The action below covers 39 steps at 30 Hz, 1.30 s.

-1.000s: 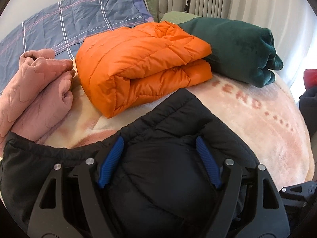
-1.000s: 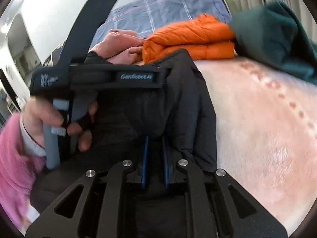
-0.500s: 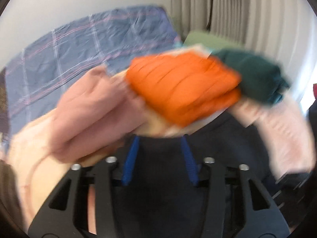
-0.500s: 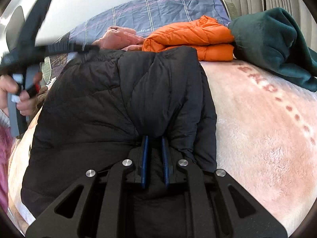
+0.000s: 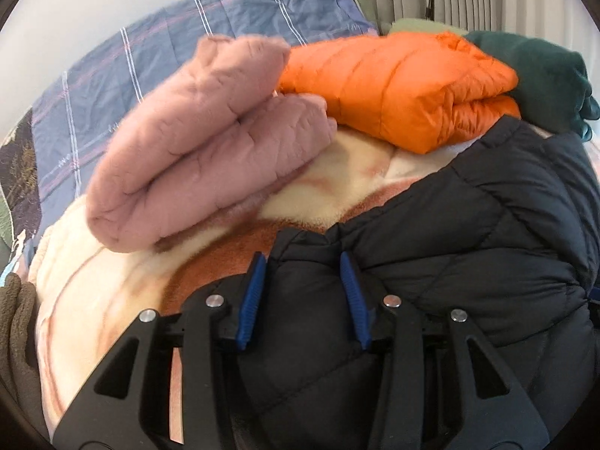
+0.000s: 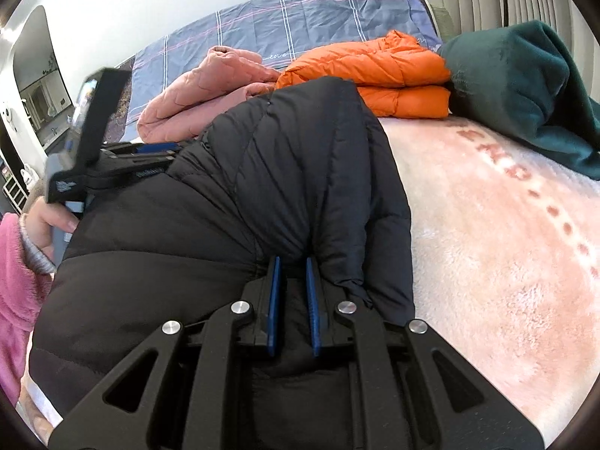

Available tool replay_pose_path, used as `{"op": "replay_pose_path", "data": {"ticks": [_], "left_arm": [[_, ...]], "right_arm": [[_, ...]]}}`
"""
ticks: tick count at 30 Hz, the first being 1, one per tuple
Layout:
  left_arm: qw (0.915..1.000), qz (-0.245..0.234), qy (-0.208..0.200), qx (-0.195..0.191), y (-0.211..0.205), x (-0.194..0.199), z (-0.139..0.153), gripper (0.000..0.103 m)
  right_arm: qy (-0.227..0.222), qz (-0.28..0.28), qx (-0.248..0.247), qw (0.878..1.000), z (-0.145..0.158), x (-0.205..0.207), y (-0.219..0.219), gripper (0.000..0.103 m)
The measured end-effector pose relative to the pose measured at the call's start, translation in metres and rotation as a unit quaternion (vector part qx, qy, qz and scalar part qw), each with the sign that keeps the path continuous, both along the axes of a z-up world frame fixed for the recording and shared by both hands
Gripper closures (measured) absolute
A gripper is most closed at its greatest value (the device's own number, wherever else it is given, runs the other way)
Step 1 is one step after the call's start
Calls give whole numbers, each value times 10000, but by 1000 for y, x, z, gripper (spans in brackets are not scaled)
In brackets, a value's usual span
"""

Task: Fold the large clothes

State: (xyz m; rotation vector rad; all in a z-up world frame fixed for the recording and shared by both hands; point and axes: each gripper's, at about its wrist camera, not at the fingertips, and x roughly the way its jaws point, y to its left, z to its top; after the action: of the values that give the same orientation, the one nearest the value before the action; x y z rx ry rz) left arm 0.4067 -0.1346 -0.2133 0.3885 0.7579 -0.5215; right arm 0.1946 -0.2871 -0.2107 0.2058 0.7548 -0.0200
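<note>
Right gripper [image 6: 292,273] pinches black jacket [image 6: 262,187]; pinched fold hidden.

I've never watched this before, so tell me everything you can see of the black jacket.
The black jacket is a puffy quilted coat of smooth, slightly shiny fabric, lying bunched on the pale fleece blanket. The right tongs pinch a gathered fold near its edge; the left tongs grip another part. It lies in front of the folded orange jacket.

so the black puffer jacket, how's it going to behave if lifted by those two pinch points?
Likely floppy: the black puffer jacket bunches into creases at the right gripper. Probably light for its bulk, given its puffy quilting. The smooth shell may slip; the left gripper grips a thick fold.
</note>
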Motion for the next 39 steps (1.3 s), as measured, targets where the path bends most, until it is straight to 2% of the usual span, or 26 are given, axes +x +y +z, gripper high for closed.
{"op": "replay_pose_path", "data": {"ticks": [2, 4, 7, 10, 13, 16, 17, 18, 19, 21, 24, 27, 29, 30, 32, 35, 37, 39], "left_arm": [[9999, 37, 26, -105, 6, -3, 12, 60], [9995, -12, 76, -317, 8, -13, 31, 56], [9965, -493, 21, -672, -2, -32, 61, 54], [9927, -1009, -258, -603, -36, -51, 90, 54], [9871, -1512, -382, -367, -85, -56, 102, 54], [9835, -1807, -88, 23, -134, -47, 81, 54], [9825, -1841, -37, 289, -147, -43, 64, 50], [9816, -1709, 8, 849, -161, -36, 29, 45], [9818, -1547, 122, 1094, -165, -29, 4, 45], [9871, -1365, 348, 760, -161, -19, -9, 42], [9879, -1355, 396, 636, -158, -17, -10, 41], [9901, -1297, 177, 515, -153, -24, -3, 39], [9926, -1100, -187, 484, -136, -34, 18, 31], [9928, -1093, -275, 394, -129, -39, 28, 31], [9919, -1166, -504, 21, -97, -60, 63, 30], [9889, -1176, -799, -442, -33, -102, 100, 21], [9875, -1209, -829, -573, 3, -132, 107, 17], [9886, -1124, -915, -403, 34, -171, 97, 16]], "right_arm": [[-6, -13, -22, 10000, 0, -1, 1, 91], [-9, -12, 26, 10000, 0, 0, 0, 91], [-27, -10, 98, 9999, 0, 0, -1, 90], [-50, -5, 111, 9999, 0, 0, -3, 90], [-72, -7, 117, 9999, -1, 0, -3, 90], [-89, -3, 150, 9998, -2, -1, -6, 90], [-105, -10, 162, 9998, -2, -2, -6, 90], [-135, -36, 191, 9997, -1, -2, -7, 90], [-119, -93, 187, 9997, -2, 0, -8, 90], [-99, -77, 192, 9997, -4, 1, -7, 90], [-83, -50, 204, 9997, -4, 2, -7, 90], [-105, -6, 310, 9995, -4, 0, -10, 90], [-124, -14, 311, 9994, -4, 0, -12, 90], [-125, -15, 316, 9994, -4, 1, -14, 90], [-146, -16, 364, 9992, -5, 0, -17, 90], [-182, -7, 473, 9987, -5, 0, -18, 90], [-210, 0, 559, 9982, -5, -1, -20, 90], [-232, 1, 594, 9980, -5, -1, -20, 90]]}}
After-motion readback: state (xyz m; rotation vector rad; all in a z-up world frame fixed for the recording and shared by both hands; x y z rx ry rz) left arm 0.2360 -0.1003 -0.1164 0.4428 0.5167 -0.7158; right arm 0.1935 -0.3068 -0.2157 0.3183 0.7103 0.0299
